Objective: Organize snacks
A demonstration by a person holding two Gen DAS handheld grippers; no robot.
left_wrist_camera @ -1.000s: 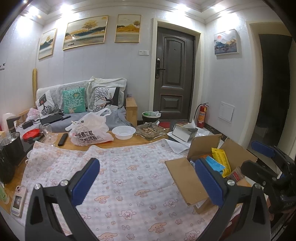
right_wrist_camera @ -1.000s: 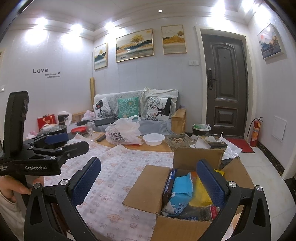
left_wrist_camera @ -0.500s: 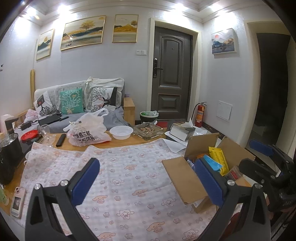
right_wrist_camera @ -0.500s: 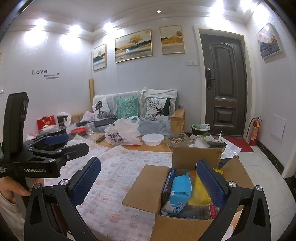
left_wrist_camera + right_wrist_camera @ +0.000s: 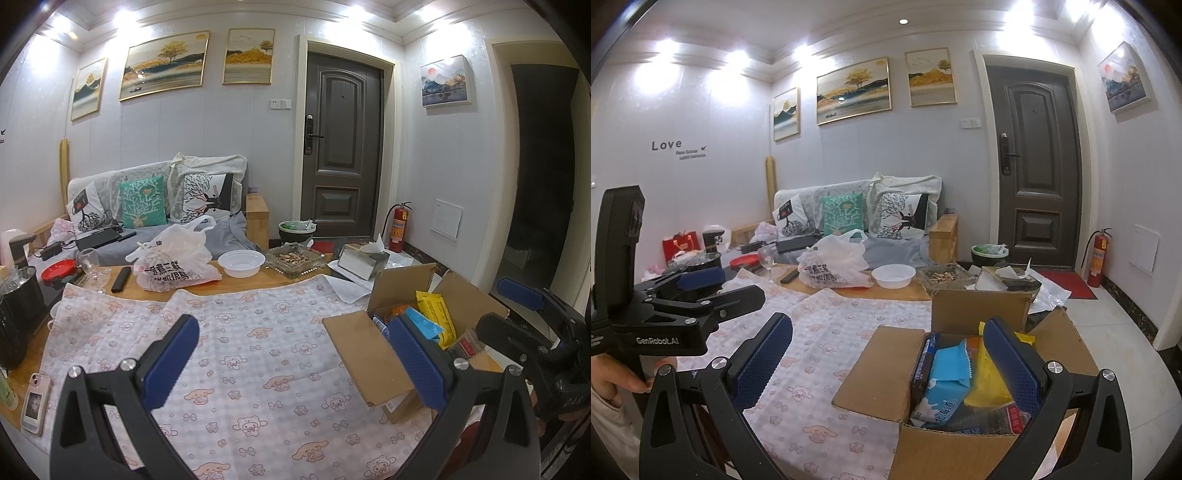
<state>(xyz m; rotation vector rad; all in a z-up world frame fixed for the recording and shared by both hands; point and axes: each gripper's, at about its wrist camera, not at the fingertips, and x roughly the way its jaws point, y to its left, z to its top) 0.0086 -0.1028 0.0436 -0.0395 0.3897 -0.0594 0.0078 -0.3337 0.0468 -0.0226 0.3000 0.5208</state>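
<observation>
An open cardboard box stands at the table's right end, also in the left wrist view. It holds several snack packets: a light blue one, a yellow one and a dark one. My right gripper is open and empty, held above the box's left flap. My left gripper is open and empty over the patterned tablecloth, left of the box. It also shows in the right wrist view.
At the table's far edge stand a white plastic bag, a white bowl, a glass ashtray, a tissue box, a wine glass and a remote. A phone and a kettle are at the left.
Both grippers have barely shifted; the views sit slightly lower and closer. Both stay open and empty.
</observation>
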